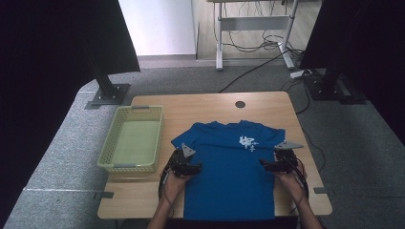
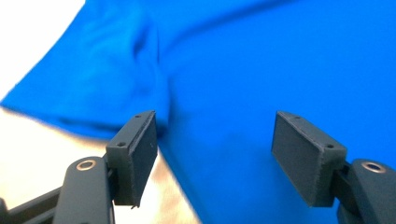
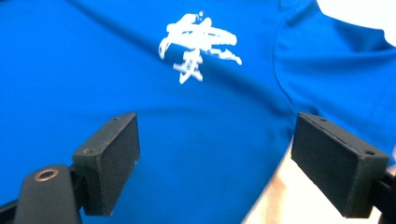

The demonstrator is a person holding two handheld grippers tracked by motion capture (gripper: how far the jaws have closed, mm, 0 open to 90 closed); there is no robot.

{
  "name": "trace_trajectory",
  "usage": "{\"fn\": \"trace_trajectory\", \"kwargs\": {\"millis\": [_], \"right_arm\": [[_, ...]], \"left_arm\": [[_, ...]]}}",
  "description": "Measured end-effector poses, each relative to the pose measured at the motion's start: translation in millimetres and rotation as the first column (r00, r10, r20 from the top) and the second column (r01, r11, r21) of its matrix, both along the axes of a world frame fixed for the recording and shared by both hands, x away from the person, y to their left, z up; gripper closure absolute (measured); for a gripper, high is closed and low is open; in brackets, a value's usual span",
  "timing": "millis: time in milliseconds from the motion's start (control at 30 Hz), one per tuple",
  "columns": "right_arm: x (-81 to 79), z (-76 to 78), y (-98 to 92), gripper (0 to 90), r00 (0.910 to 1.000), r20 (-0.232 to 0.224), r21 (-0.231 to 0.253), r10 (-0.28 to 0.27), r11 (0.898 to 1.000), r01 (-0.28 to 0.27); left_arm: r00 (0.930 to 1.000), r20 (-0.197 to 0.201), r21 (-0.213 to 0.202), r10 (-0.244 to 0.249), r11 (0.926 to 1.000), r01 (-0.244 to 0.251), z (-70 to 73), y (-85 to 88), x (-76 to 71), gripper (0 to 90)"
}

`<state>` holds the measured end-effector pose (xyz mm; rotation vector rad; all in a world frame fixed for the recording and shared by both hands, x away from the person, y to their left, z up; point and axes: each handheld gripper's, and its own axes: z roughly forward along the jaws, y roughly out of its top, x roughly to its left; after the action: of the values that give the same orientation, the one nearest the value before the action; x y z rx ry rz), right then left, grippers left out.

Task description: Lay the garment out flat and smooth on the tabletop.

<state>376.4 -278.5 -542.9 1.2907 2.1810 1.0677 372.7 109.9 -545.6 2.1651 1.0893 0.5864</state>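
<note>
Blue shirt [image 1: 229, 167] is lying flat, unfolded; both grippers, left [image 1: 191, 168] and right [image 1: 265, 165], are hovering released at its edges, folding not begun.

Under my right fingers [image 3: 116, 158] the white print [image 3: 198, 44] on the blue shirt [image 3: 140, 93] is smeared; I cannot read it. Beyond them the collar is cut off by the top edge. By my left fingers [image 2: 140, 149] the sleeve [image 2: 102, 79] runs past the frame. From above, the shirt's hem [image 1: 229, 217] passes the bottom edge between my forearms, and it covers the table [image 1: 143, 200] beneath.
</note>
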Motion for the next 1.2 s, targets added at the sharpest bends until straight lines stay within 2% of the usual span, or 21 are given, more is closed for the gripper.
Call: {"fn": "trace_trajectory", "kwargs": {"millis": [33, 100, 267, 400, 567, 667, 833, 1067, 1200], "right_arm": [[-4.3, 0.0, -2.0, 15.0, 1.0, 0.0, -0.004, 0.001, 1.0, -0.001], [-14.1, 0.2, -6.4, 15.1, 1.0, -0.004, -0.005, -0.004, 1.0, 0.004], [-43.3, -0.6, -16.6, 17.0, 0.9998, -0.016, 0.014, -0.007, 1.0, 0.007], [-66.5, -0.7, -18.3, 19.5, 0.9996, -0.029, 0.029, 0.004, 1.0, -0.004], [-93.1, -2.4, -13.8, 25.3, 0.9981, -0.046, 0.032, 0.042, 0.999, -0.04], [-105.6, -5.6, -12.2, 28.4, 0.9974, -0.051, 0.039, 0.051, 0.998, -0.049], [-118.8, -7.9, -9.7, 33.4, 0.9973, -0.041, 0.042, 0.061, 0.997, -0.059], [-128.2, -11.5, -4.6, 43.4, 0.9967, -0.028, 0.047, 0.076, 0.996, -0.075], [-134.1, -13.6, 2.7, 49.9, 0.9952, -0.018, 0.018, 0.096, 0.995, -0.096]], "left_arm": [[1.0, 0.009, -0.011, 0.001, 0.9999, 0.0, -1.8, 2.5, -1.9, 30.4], [0.9999, 0.002, -0.043, 0.015, 0.999, -0.015, -3.8, 7.6, -3.0, 30.1], [0.9998, 0.012, -0.06, 0.018, 0.9981, -0.017, -5.9, 11.1, -4.3, 29.5], [0.9996, 0.019, -0.053, 0.023, 0.9984, -0.022, -5.7, 12.7, -5.5, 29.5], [0.9995, 0.006, -0.108, 0.032, 0.9937, -0.031, -9.1, 18.1, -4.9, 29.3], [0.9995, 0.008, -0.106, 0.03, 0.994, -0.029, -9.2, 18.2, -5.0, 28.8], [0.9996, 0.008, -0.107, 0.028, 0.9939, -0.027, -9.2, 18.4, -4.9, 28.9], [0.9996, 0.008, -0.107, 0.028, 0.9939, -0.027, -9.2, 18.4, -4.9, 29.0], [0.9996, 0.008, -0.107, 0.029, 0.9939, -0.028, -9.2, 18.3, -5.0, 29.0]]}}
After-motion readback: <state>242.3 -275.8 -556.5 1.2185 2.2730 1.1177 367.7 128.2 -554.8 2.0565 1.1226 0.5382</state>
